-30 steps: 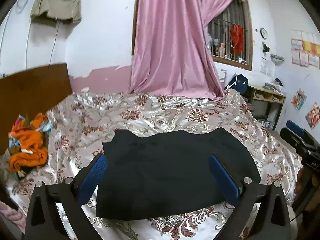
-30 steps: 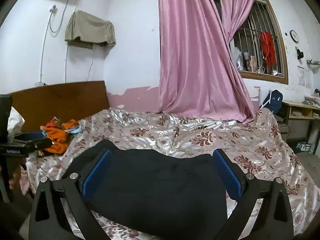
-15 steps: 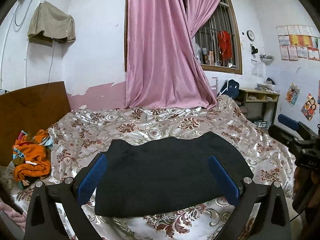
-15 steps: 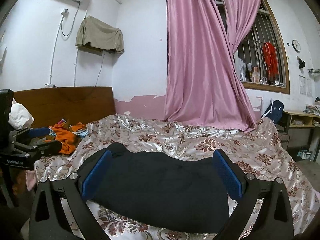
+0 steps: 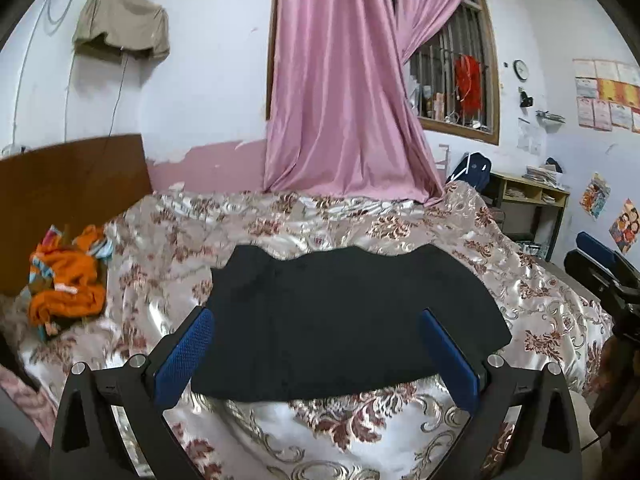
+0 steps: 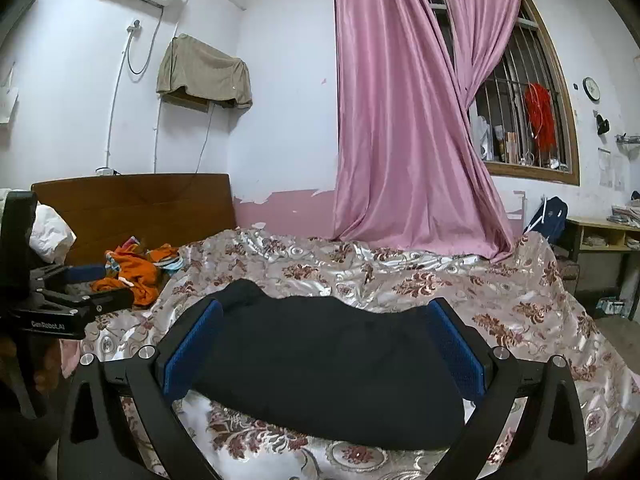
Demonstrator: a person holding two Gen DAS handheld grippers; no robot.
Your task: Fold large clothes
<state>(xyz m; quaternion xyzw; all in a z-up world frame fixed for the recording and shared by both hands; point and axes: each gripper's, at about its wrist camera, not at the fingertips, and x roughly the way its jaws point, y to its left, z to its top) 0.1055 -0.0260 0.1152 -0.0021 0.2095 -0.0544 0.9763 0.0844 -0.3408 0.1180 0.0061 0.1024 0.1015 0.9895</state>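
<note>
While both of your grippers hang above the near edge of the bed, neither one is touching cloth: the left gripper has its blue pads spread wide with nothing between them, and the right gripper is just as wide and just as empty. The thing you are folding, a black garment, lies on the floral satin bedspread near you, roughly in the middle of the bed's width. It already looks folded down to a wide, flattish rectangle, with a wavy far edge and a small bump at its far left corner. From the right wrist view the same garment looks thicker, which suggests several layers. You seem to be between folds, or close to the last one, with both tools free. If another fold is wanted, the next move calls for lowering each gripper to an end of the garment, pinching all the layers together, and carrying one side across the other. The slippery spread may let the pile slide. A heap of orange clothes sits far left by the wooden headboard, well apart from the garment. A pink curtain hangs beyond the bed.
</note>
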